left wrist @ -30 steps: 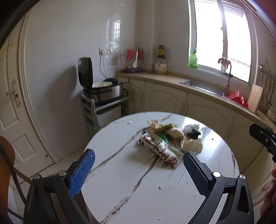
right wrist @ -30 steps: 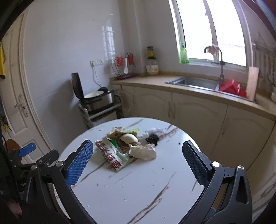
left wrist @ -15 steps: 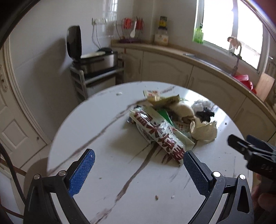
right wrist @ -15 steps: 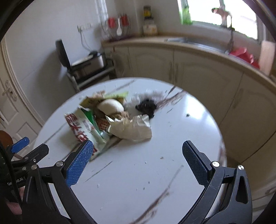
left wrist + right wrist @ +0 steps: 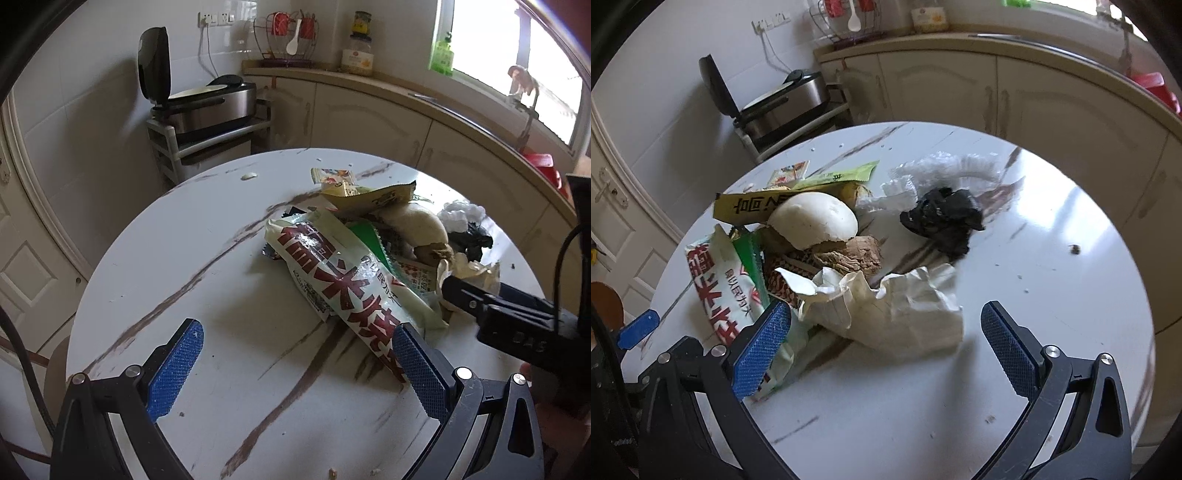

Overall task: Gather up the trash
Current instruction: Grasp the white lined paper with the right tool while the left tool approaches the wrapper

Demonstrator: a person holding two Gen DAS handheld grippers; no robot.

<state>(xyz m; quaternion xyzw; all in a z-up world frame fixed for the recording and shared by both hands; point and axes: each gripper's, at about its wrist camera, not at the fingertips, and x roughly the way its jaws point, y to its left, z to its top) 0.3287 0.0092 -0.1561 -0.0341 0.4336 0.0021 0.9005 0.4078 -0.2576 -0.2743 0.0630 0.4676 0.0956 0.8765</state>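
Left wrist view. Left gripper (image 5: pixel 295 354) at bottom of frame, jaws spread wide, nothing between the blue pads (image 5: pixel 175 369). Round white marble-veined table (image 5: pixel 192 258) fills centre. Trash pile (image 5: pixel 376 251) right of centre on the tabletop. Foremost item: long pale-green noodle packet (image 5: pixel 343 280) with large red Chinese characters, lying diagonally, lower end just beside the right-hand pad. Behind it: yellow wrapper (image 5: pixel 376 194), small colourful sachet (image 5: pixel 332 176), white bun (image 5: pixel 417 225), black crumpled bag (image 5: pixel 476 240). Right gripper (image 5: pixel 517 317) enters from right edge, low over the crumpled white paper (image 5: pixel 476 273); embossed marking on its body, not legible. Upper left of frame: open rice cooker (image 5: pixel 199 103) on a rack. Jar with yellow label (image 5: pixel 357 55) and green bottle (image 5: pixel 441 55) on the counter along the top; labels unreadable.

Right wrist view. Right gripper (image 5: pixel 886 350) at bottom, jaws spread, empty; crumpled white paper (image 5: pixel 901 310) lies on the table between the two pads, not pinched. Left-hand pad overlaps the noodle packet (image 5: pixel 724 291); small black print beside red characters, too small to read. Yellow wrapper (image 5: pixel 753 206) shows bold black Chinese writing, upside down. White bun (image 5: pixel 816 219) on top of brown scraps (image 5: pixel 849 254). Black crumpled bag (image 5: pixel 942 218) right of the bun, clear plastic (image 5: pixel 942 166) behind. Blue fingertip of left gripper (image 5: pixel 639 328) at lower left edge.
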